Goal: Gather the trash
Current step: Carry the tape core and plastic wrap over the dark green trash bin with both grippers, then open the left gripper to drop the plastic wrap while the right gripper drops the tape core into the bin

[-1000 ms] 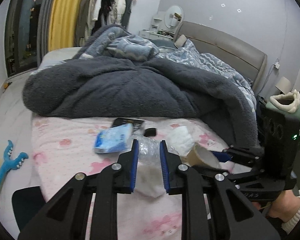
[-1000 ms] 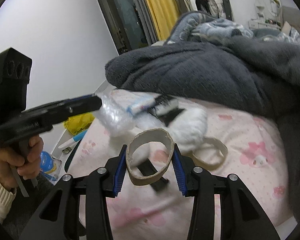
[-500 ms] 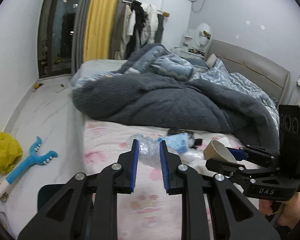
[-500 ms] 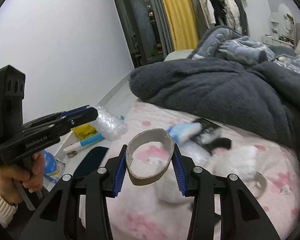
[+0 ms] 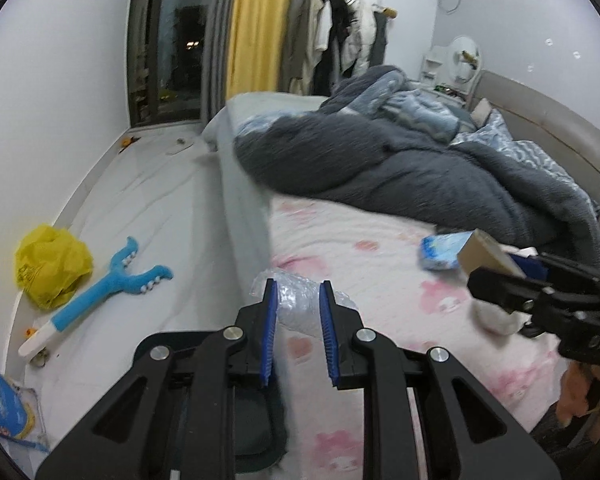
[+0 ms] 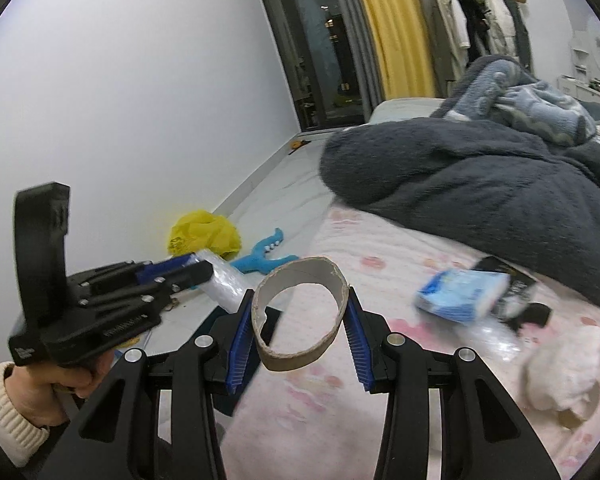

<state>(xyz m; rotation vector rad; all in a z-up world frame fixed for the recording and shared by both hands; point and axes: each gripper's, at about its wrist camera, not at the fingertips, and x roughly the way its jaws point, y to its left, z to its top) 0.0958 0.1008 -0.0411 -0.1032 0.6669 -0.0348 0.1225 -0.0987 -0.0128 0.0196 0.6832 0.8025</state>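
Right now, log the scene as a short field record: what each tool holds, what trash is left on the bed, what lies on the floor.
left tool: shut on crumpled clear plastic bottle
right tool: shut on squashed brown cardboard ring
left on bed: blue-and-white tissue pack, black wrapper, white crumpled tissue wad
bed cover: pink patterned sheet, dark grey fleece blanket
floor: yellow plastic bag, blue plush toy

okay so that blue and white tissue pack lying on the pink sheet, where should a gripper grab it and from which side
Probably from above, across the short width of the tissue pack. It lies flat on the pink sheet, long faces exposed, soft enough to pinch. The black packet crowds its far end, so close nearer the free end.
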